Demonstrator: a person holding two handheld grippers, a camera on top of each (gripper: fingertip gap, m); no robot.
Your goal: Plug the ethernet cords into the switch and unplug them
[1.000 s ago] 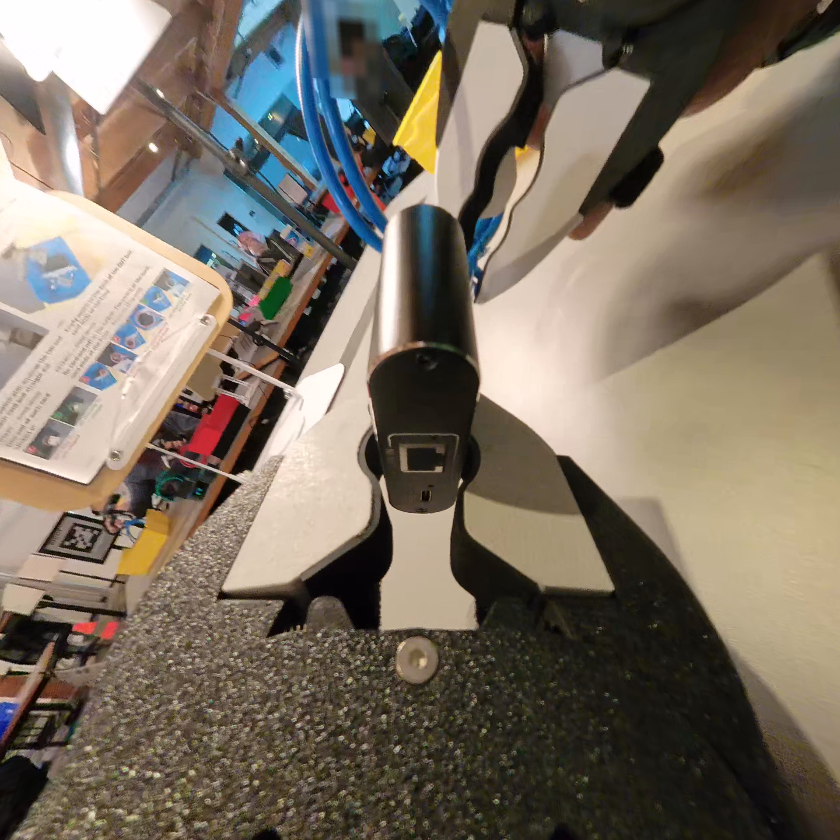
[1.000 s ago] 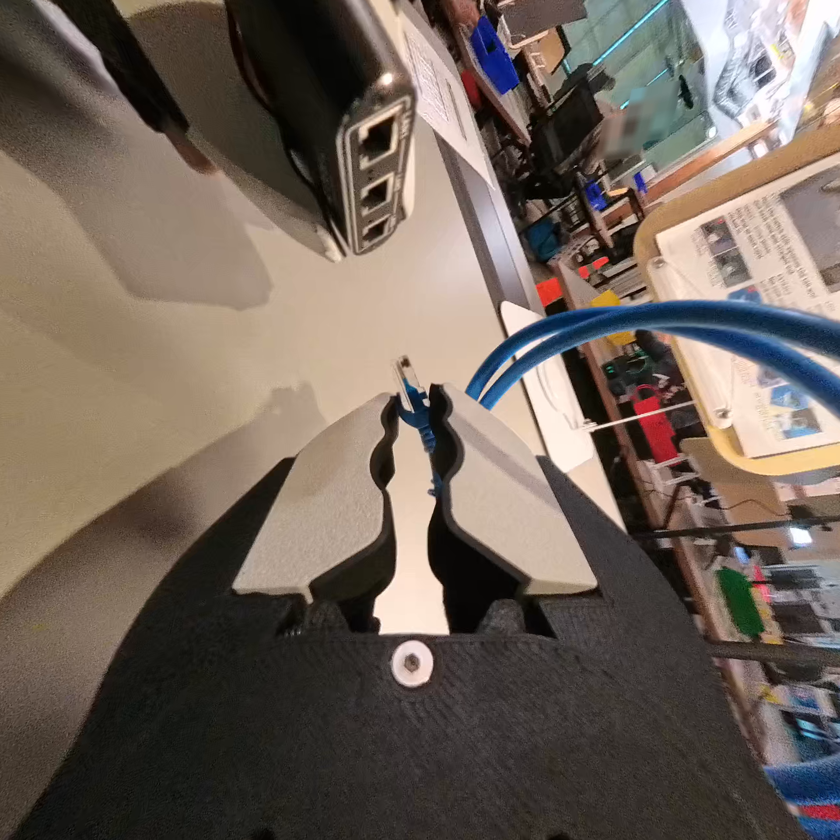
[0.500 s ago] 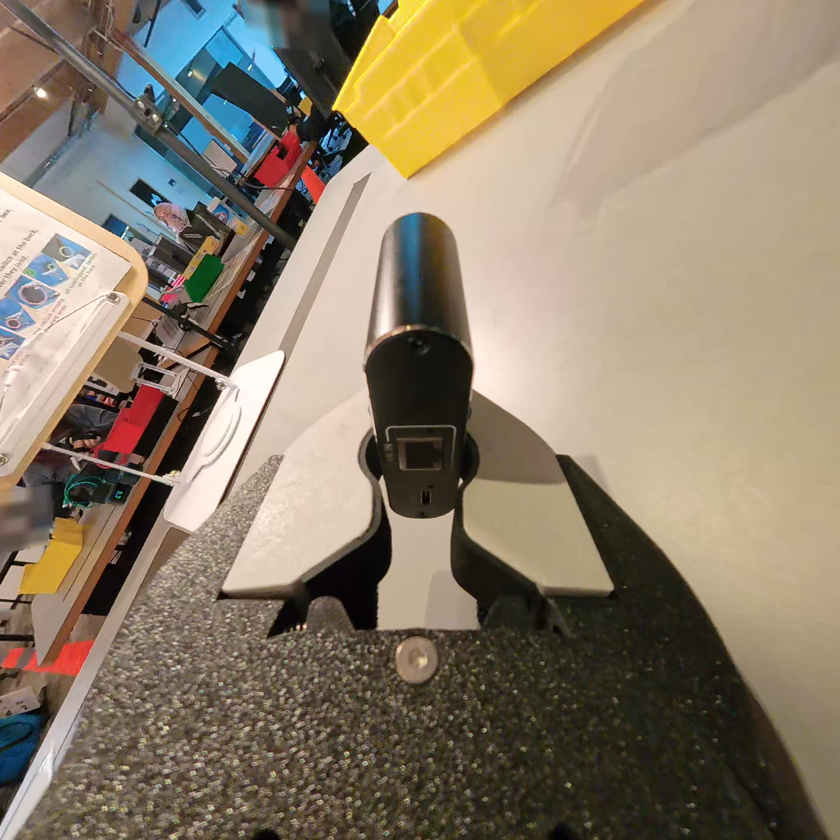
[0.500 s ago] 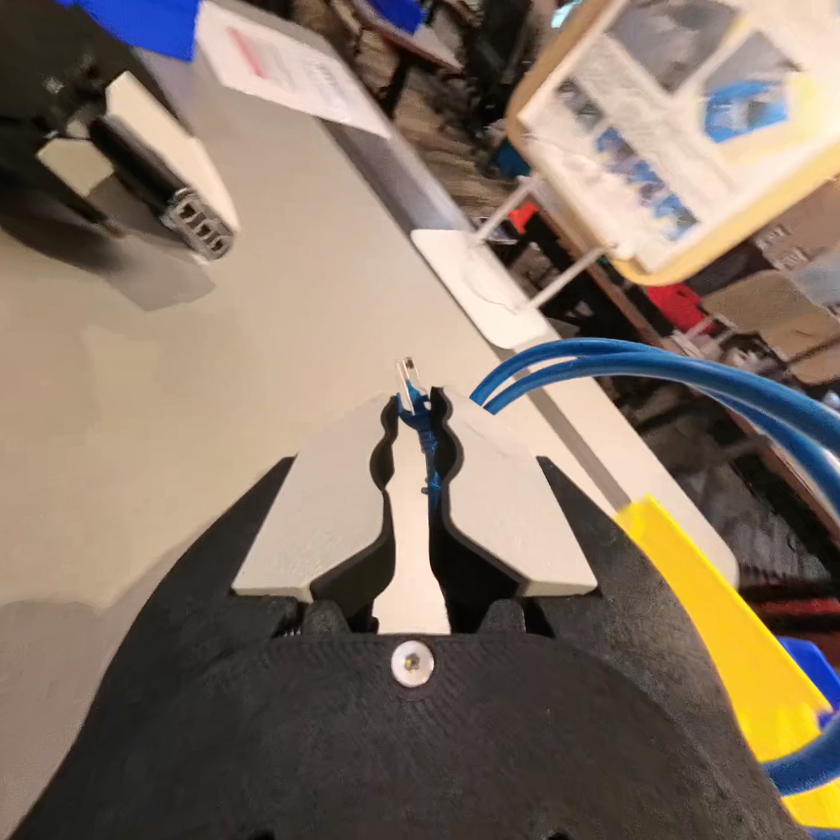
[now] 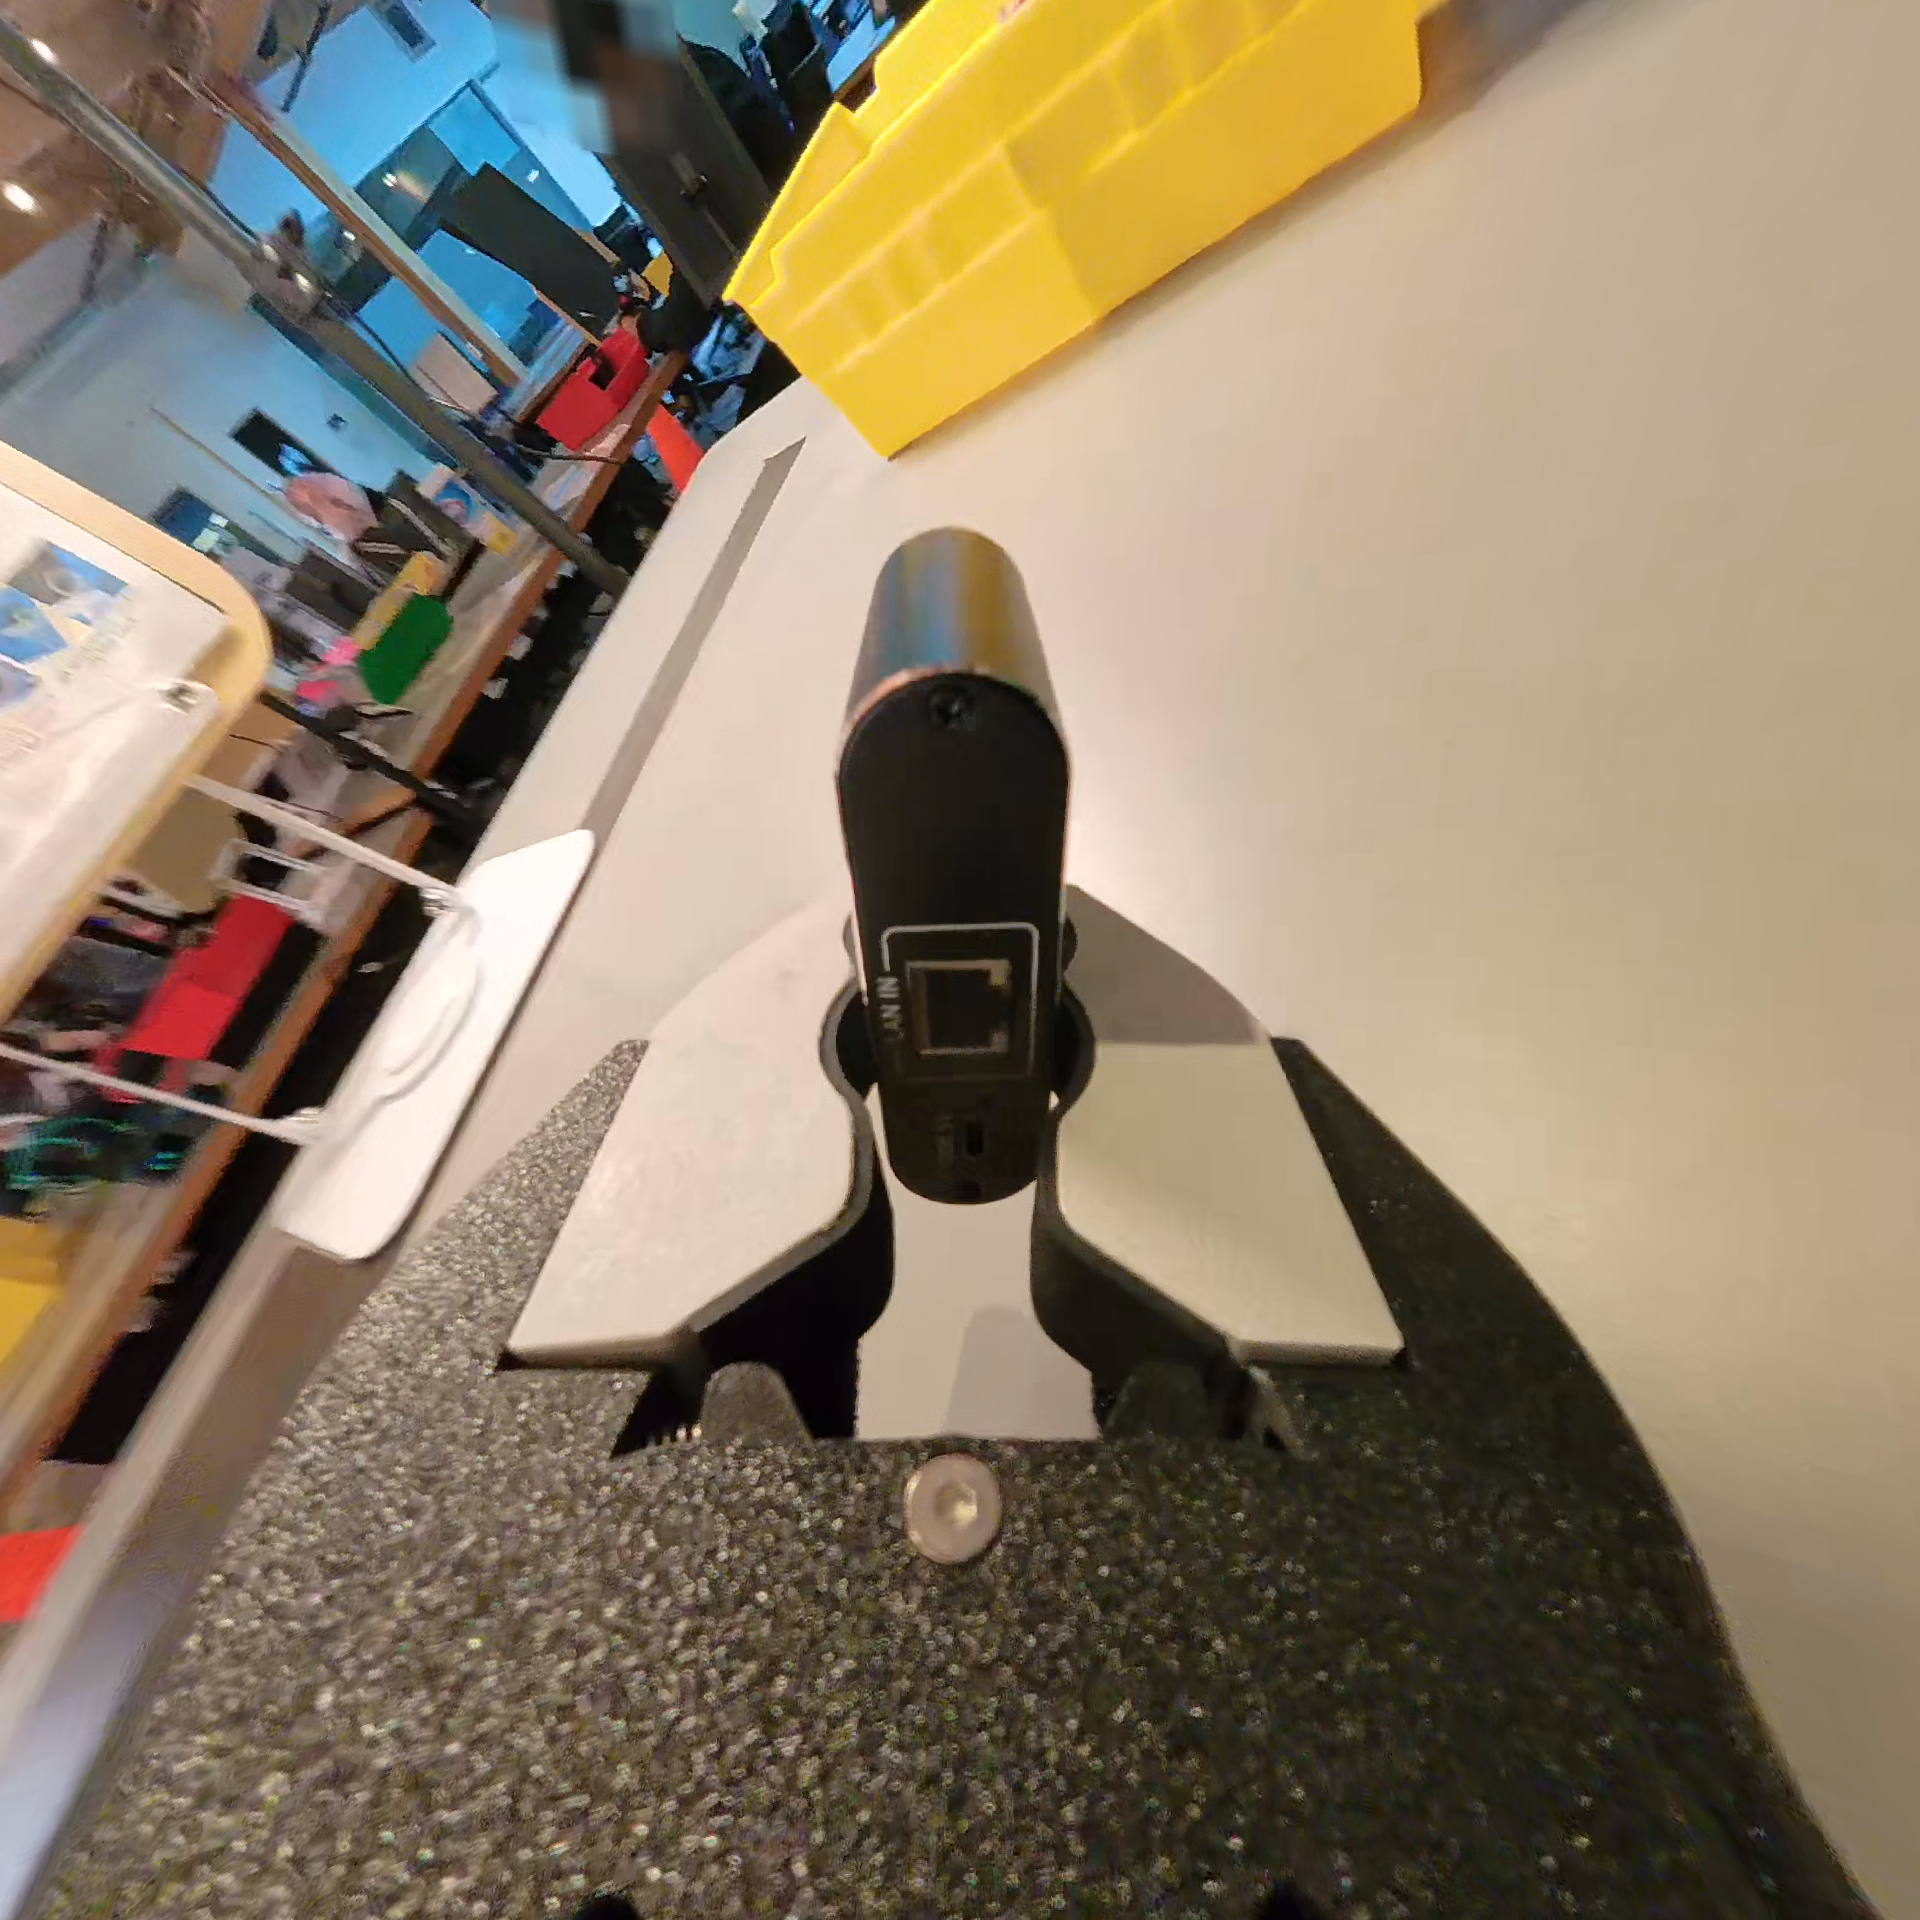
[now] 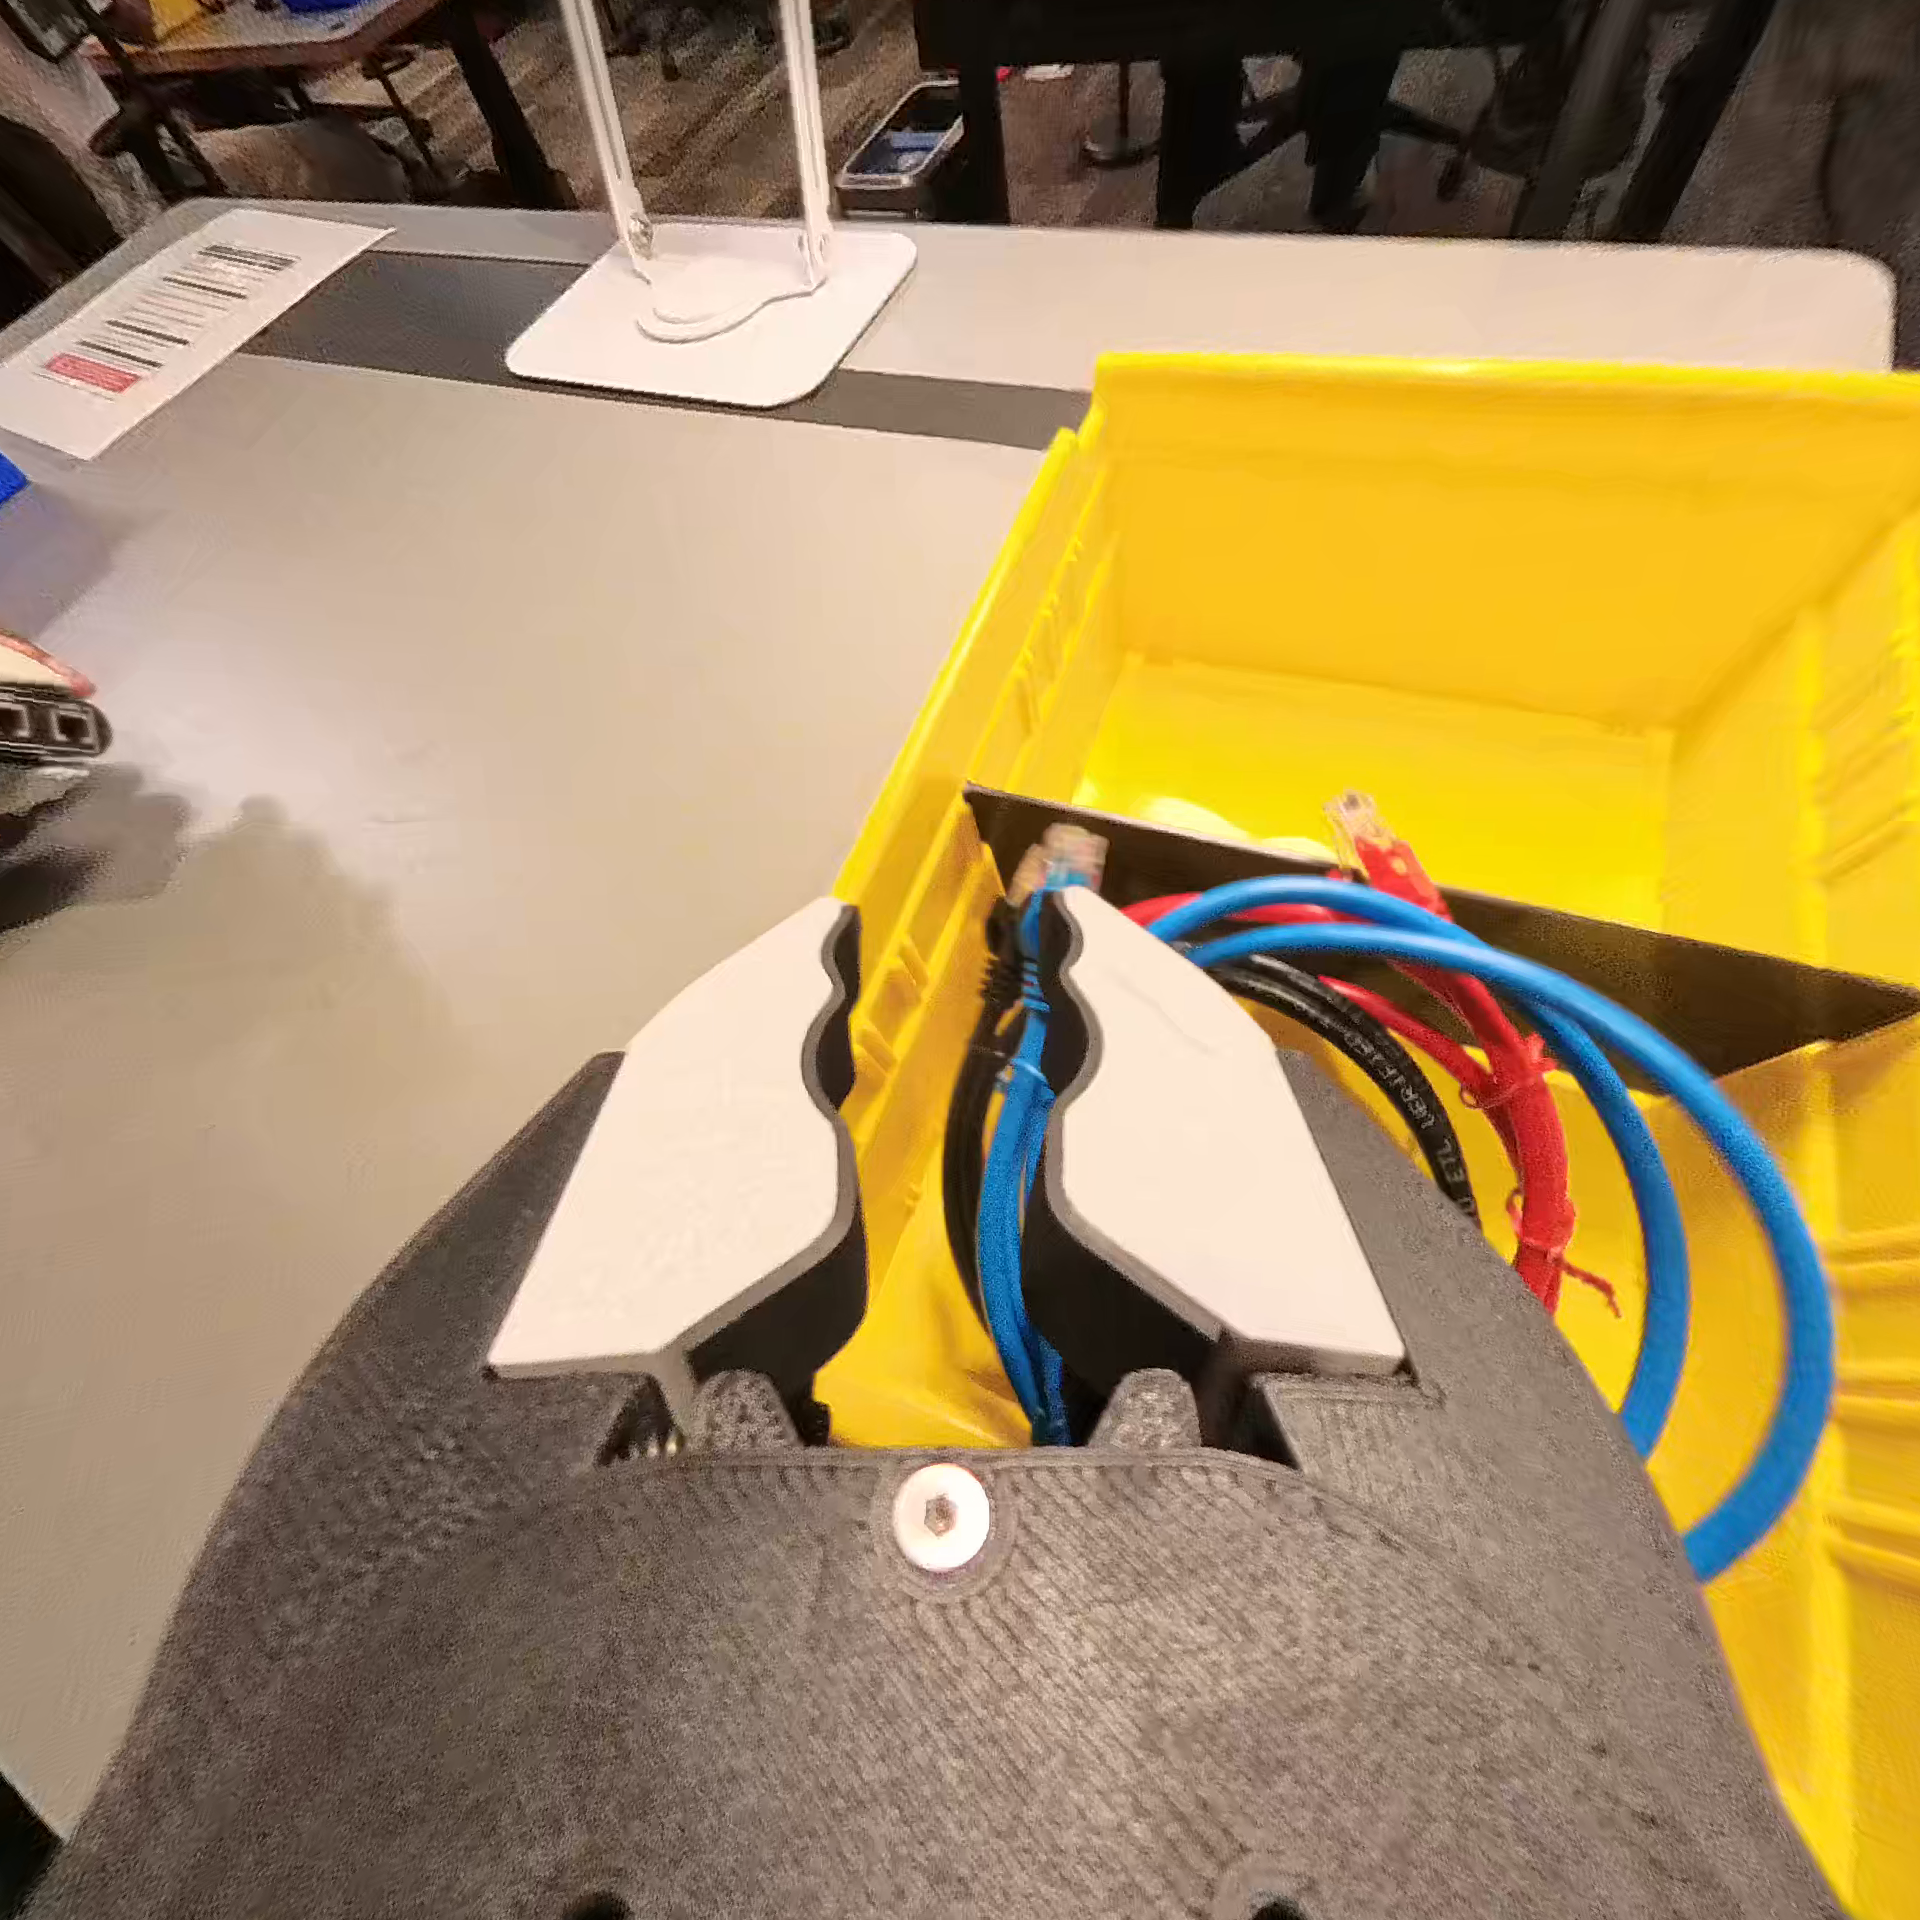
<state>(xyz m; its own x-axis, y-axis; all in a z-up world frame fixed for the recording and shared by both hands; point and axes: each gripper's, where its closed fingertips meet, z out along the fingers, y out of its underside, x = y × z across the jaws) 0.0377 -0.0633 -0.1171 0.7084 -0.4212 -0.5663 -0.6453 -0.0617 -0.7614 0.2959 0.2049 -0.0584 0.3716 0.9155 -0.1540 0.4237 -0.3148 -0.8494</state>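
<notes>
My left gripper (image 5: 956, 1023) is shut on the black switch (image 5: 951, 810). It holds the switch above the table, with one end port facing the camera. The switch's other end (image 6: 47, 727) shows at the left edge of the right wrist view. My right gripper (image 6: 951, 914) is open over the near corner of the yellow bin (image 6: 1455, 582). One finger is outside the bin wall and one inside. The blue ethernet cord (image 6: 1023, 1122) lies loose against the inner finger, its plug (image 6: 1070, 857) pointing up. A black cord (image 6: 1392, 1081) and a red cord (image 6: 1496, 1049) lie coiled in the bin.
A white stand base (image 6: 717, 312) sits at the table's far edge; it also shows in the left wrist view (image 5: 447, 1039). A printed sheet (image 6: 177, 312) lies at the far left. A black divider (image 6: 1558, 935) crosses the bin. The yellow bin (image 5: 1060, 197) is ahead of the left gripper. Spacing between my two grippers at the tips: around 40 cm.
My right gripper has swung away from the switch to the yellow bin and opened, letting go of the blue cord. My left gripper still holds the switch; its view has shifted a little.
</notes>
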